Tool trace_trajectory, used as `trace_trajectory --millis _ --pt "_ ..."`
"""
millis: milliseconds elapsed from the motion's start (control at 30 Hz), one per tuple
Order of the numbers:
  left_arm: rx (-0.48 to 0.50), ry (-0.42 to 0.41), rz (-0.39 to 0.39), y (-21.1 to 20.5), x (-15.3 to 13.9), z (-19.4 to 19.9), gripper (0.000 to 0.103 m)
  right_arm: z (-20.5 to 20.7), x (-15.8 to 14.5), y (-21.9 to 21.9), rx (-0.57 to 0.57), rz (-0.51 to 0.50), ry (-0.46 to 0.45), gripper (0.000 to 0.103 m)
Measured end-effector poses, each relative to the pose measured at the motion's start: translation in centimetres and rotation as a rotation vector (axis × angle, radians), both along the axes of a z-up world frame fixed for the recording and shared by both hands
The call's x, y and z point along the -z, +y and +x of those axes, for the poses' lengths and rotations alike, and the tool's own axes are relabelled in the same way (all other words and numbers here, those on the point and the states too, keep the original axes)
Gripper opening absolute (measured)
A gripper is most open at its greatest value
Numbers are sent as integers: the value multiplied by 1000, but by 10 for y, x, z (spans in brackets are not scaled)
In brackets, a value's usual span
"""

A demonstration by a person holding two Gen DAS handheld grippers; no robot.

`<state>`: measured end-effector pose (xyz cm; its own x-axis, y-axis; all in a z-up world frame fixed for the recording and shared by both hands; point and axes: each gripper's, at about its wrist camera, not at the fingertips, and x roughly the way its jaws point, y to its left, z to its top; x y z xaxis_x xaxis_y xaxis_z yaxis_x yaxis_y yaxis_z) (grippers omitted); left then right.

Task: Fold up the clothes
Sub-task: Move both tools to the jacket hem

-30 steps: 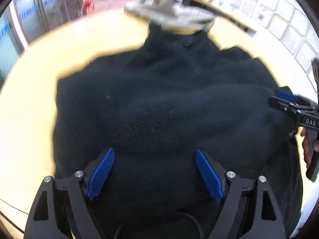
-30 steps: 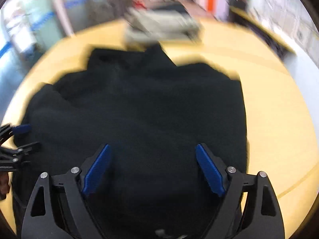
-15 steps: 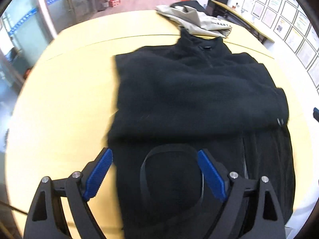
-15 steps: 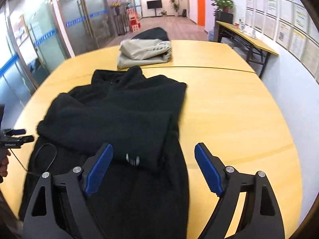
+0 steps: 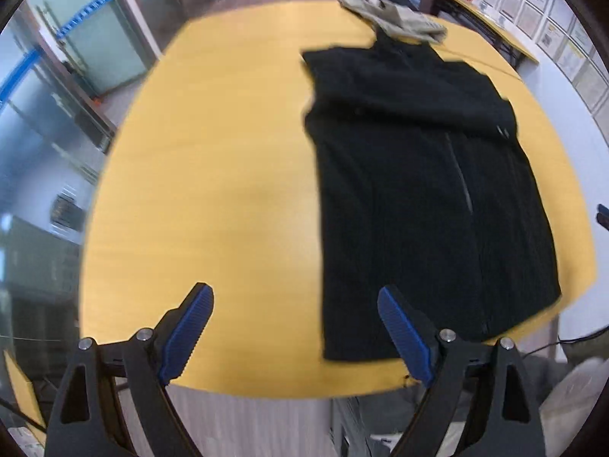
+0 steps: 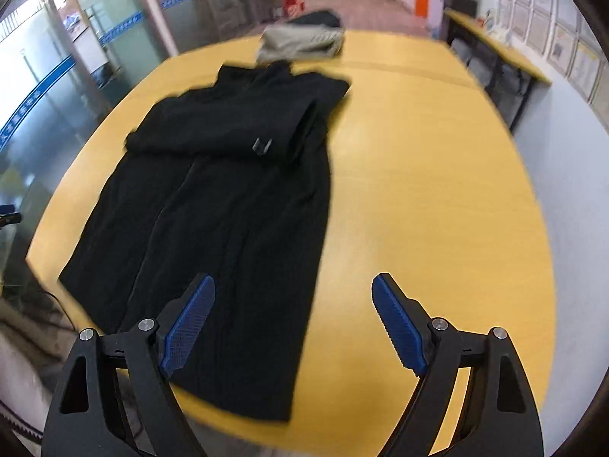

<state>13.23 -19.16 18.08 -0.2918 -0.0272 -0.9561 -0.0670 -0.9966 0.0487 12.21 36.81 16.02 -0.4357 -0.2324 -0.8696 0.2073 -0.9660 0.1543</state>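
Left gripper: you hold it wide open with nothing between its blue pads, hanging over the near edge of the table, its right pad just at the jacket's near left corner.
Right gripper: yours is spread just as wide and empty; its left pad sits over the jacket's near hem, its right pad over bare wood.
Table: yellow wood with a rounded edge, bare to the left of the jacket in the left wrist view and bare to its right in the right wrist view.
Black jacket: it lies flat and lengthwise, hem toward you, collar away (zip line running down the middle); the sleeves are folded across the chest, a cuff with a small grey tab lying on top.
Beige garment: folded, at the far side of the table, just beyond the jacket's collar.
Side desk: stands against the far right wall, well apart from the table.
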Motion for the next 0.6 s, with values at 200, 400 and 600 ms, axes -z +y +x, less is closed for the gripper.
trace_trajectory --millis 200,400,600 --pt "15 -51 48 16 57 -5 92 34 33 -30 43 -4 -97 103" --pt "14 -95 98 27 110 -11 92 45 61 -52 138 52 -163 103" --pt "2 -154 132 17 137 -4 92 49 81 -56 161 54 -200 103"
